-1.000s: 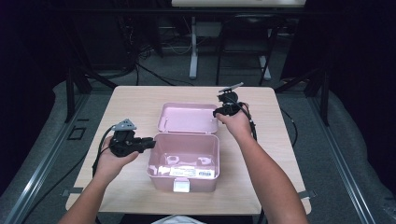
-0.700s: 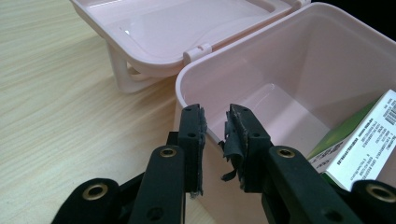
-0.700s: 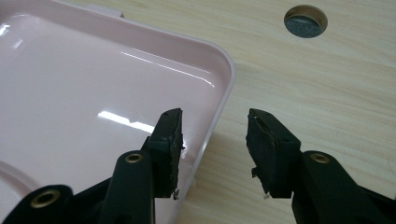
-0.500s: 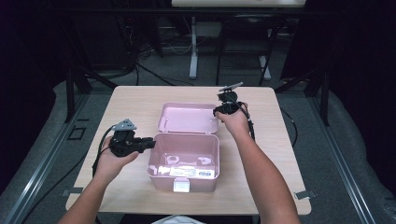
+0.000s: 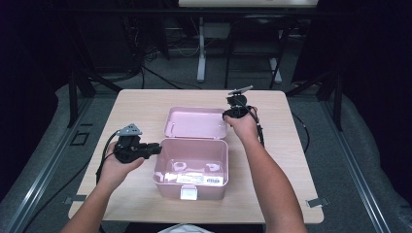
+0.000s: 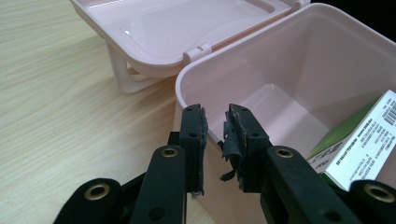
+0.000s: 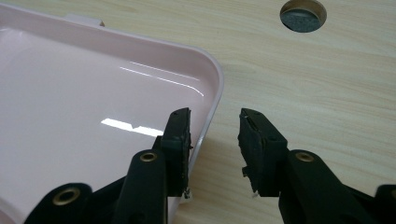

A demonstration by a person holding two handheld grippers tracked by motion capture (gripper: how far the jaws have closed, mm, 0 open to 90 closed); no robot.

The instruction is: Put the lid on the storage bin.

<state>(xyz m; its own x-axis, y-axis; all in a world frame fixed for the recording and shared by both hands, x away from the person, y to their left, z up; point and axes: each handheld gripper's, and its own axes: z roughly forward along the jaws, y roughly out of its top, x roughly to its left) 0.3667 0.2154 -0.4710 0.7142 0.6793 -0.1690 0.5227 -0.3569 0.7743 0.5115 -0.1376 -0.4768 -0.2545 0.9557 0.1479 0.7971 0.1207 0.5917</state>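
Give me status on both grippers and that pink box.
Left gripper straddling the pink box wall, pads not pressing. Right gripper closing around the open lid rim, one pad inside, not yet clamped. Nothing blocking.

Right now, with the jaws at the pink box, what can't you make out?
- Print on the carton in the pink box: cut off by the left gripper view's right edge, too small in the high view.
- Whether the left gripper pinches the box wall: contact unclear.
- Lid rim under the right gripper: its near stretch is hidden by the jaws.
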